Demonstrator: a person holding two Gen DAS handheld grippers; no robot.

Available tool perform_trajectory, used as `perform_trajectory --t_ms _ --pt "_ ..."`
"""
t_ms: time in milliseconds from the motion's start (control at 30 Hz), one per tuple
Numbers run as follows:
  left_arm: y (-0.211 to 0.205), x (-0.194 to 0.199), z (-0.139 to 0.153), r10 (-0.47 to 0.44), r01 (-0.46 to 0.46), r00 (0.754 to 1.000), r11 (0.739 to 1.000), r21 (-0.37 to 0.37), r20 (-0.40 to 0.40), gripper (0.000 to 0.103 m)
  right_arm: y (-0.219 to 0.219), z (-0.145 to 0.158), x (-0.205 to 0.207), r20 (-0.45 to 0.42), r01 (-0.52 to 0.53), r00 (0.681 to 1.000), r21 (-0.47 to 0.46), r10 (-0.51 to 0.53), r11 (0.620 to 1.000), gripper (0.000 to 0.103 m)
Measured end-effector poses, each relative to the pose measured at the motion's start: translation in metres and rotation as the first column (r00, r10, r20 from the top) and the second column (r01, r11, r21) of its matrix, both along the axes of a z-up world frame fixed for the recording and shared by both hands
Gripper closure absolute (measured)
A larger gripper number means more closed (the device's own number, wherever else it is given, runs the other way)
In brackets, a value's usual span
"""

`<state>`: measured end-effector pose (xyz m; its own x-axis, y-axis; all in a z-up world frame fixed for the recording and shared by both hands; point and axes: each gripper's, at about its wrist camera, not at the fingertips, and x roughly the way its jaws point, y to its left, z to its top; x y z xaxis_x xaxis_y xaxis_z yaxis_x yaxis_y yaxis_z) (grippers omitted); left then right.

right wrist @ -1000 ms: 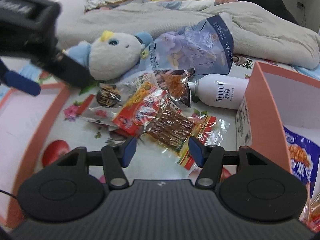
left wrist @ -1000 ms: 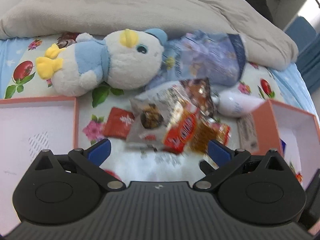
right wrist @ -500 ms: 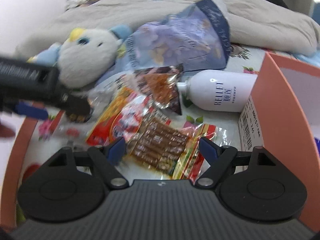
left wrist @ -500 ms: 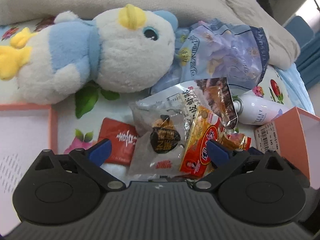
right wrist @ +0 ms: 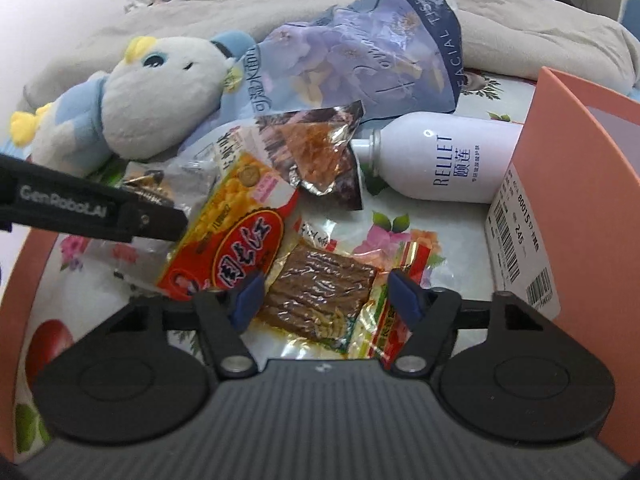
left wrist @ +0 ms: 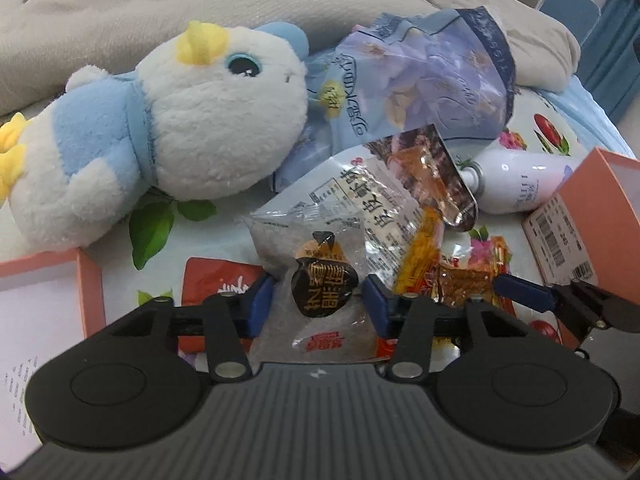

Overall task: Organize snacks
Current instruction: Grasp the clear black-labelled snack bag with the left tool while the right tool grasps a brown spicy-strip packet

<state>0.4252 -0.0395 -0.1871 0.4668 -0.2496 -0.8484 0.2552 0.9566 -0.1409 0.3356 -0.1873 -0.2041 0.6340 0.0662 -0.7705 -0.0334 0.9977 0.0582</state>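
Left gripper [left wrist: 319, 297] is low over the snack pile on the bed, jaws just been closing, now narrowed around a clear packet with a dark round label [left wrist: 320, 288]; blue pads sit right at the packet's two sides but can't tell if they actually press it. Small red packet [left wrist: 216, 284] lies just left of it, partly behind the left finger. Right gripper [right wrist: 324, 294] has also just been closing, half-narrow, straddling a clear pack of brown strips [right wrist: 320, 292] lying flat on the sheet; pads beside its edges, contact unclear. Red-yellow corn snack bag [right wrist: 236, 232] overlaps that pack's left side. Foil pouch [right wrist: 320, 148] behind. White bottle [right wrist: 440, 160] lies on its side against the pink box [right wrist: 580, 184]. Plush penguin [left wrist: 160, 132] and tissue pack [left wrist: 420, 76] further back
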Motion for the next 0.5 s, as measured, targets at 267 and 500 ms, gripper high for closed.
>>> perform_trajectory --t_ms 267,500 --pt "0.004 -0.026 0.007 0.022 -0.022 1.000 1.000 -0.002 -0.016 0.057 0.002 0.002 -0.024 -0.028 -0.041 0.999 -0.008 0.041 0.999 0.043" --pt "0.009 -0.068 0.017 0.036 -0.036 0.999 0.999 0.015 -0.007 0.058 0.006 0.006 -0.071 -0.060 -0.085 0.995 -0.001 0.084 0.996 0.045"
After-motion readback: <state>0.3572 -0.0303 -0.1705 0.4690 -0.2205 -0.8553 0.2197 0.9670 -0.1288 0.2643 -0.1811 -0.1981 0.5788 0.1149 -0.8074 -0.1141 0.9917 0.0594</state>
